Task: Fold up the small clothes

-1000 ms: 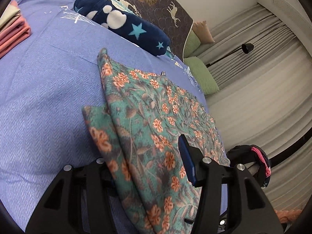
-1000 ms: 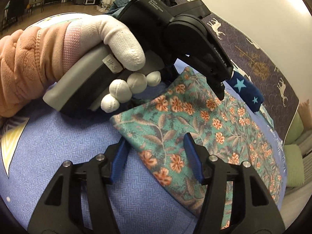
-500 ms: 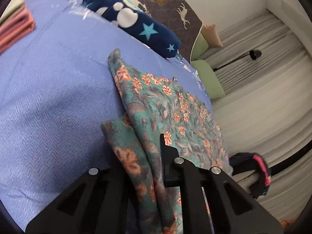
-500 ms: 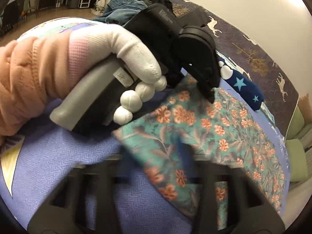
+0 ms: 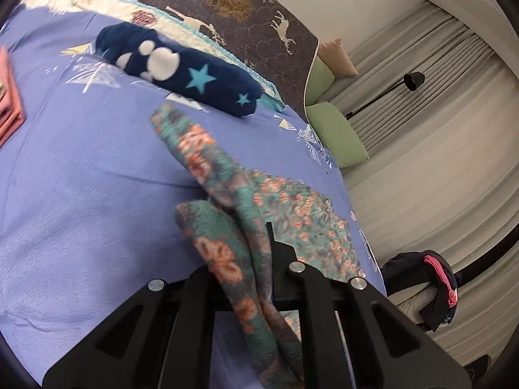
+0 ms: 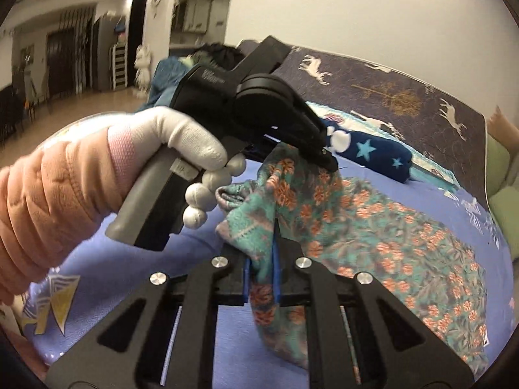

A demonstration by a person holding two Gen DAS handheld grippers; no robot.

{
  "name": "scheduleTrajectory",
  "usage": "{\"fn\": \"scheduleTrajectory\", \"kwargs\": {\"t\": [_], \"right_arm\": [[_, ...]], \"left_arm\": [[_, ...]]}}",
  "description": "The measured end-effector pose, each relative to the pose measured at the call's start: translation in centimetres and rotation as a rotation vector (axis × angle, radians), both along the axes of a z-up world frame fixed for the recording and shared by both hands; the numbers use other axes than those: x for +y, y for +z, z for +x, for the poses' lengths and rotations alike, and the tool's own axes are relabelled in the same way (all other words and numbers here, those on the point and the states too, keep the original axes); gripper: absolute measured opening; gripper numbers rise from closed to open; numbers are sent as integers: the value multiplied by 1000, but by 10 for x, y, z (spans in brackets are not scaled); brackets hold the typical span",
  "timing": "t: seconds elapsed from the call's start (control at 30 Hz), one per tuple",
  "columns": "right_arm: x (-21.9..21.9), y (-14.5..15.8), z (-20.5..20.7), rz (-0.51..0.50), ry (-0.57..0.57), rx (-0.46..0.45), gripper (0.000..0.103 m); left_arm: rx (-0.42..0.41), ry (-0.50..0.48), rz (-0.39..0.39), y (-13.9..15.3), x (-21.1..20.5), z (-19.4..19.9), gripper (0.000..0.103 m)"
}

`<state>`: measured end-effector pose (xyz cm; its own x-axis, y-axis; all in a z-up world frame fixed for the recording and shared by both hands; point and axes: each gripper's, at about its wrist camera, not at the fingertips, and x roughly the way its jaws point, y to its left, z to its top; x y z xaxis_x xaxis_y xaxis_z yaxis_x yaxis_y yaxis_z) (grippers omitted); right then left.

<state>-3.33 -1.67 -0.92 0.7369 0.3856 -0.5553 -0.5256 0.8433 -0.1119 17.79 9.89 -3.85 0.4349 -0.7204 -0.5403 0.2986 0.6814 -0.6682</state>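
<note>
As both grip same edge: fold can lift evenly.
L gripper (image 5: pixel 256 259): clamped on floral cloth (image 5: pixel 292 214).
R gripper (image 6: pixel 261 275): pinching cloth corner, bed (image 5: pixel 81 178) below.

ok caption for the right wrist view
Both grippers, right gripper and left gripper, pinch the floral garment.

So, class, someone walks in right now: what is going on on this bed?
A person is folding a floral garment on a blue bedspread, with a handheld gripper in each hand. The left gripper and the right gripper each have their jaws shut on a bunched edge of it, raised off the bed. The rest of the cloth lies spread out. A navy star roll lies beyond it.
</note>
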Motion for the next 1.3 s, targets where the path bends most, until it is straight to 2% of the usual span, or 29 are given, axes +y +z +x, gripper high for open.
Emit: {"fn": "scheduleTrajectory", "kwargs": {"t": [0.47, 0.8, 1.0, 1.3], "right_arm": [[-97, 17, 0, 186, -119, 7, 10], [-171, 13, 3, 324, -201, 61, 9], [-217, 8, 1, 389, -275, 72, 9], [-279, -7, -2, 459, -389, 119, 9]], "left_arm": [[0, -26, 110, 31, -89, 2, 8], [20, -36, 177, 33, -153, 9, 8], [13, -81, 223, 36, -203, 13, 8], [30, -180, 297, 22, -285, 17, 8]]}}
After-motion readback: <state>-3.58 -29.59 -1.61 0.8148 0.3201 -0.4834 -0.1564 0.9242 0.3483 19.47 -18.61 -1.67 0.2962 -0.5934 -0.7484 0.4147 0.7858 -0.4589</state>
